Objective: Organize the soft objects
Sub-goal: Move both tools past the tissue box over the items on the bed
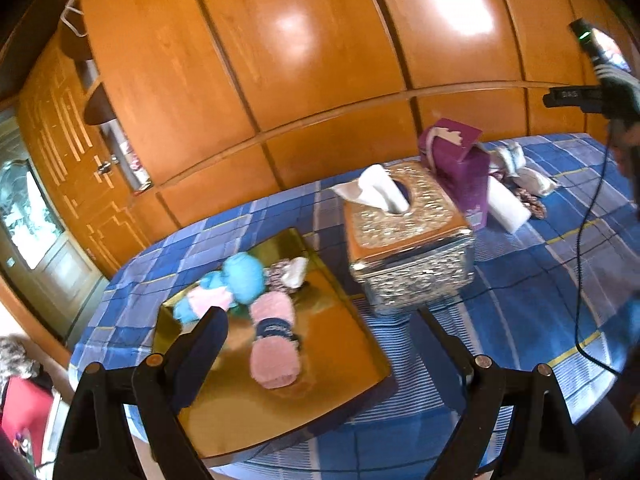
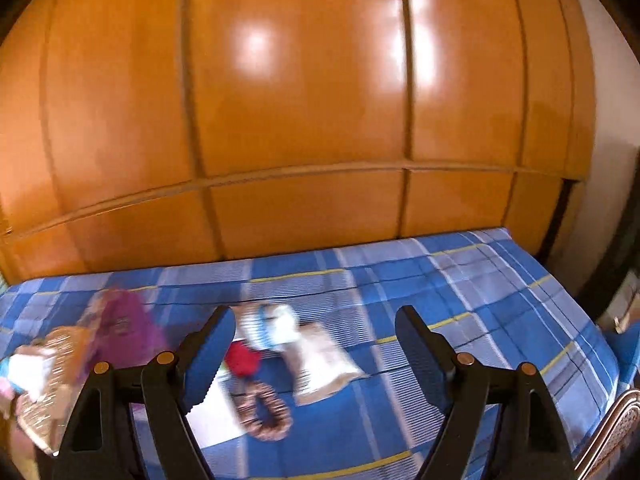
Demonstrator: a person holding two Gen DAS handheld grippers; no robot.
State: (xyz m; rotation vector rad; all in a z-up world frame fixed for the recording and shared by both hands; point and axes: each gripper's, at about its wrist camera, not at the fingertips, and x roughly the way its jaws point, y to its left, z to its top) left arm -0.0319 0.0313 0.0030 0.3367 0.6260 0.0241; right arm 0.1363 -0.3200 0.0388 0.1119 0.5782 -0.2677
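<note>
Pink towel roll (image 1: 273, 344) lies on gold tray (image 1: 356, 344), between left tongs (image 1: 320, 344), jaws wide apart, nothing held. Right tongs (image 2: 314, 344) also apart, w/ scrunchie (image 2: 262, 410) on blue bedsheet (image 2: 500, 280) below gap.

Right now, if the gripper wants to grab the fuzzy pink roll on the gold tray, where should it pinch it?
Probably pinch the pink roll across its middle, at the dark band. It lies flat on the gold tray, its length pointing away from the open left gripper, so come down from above with one finger on each long side.
</note>
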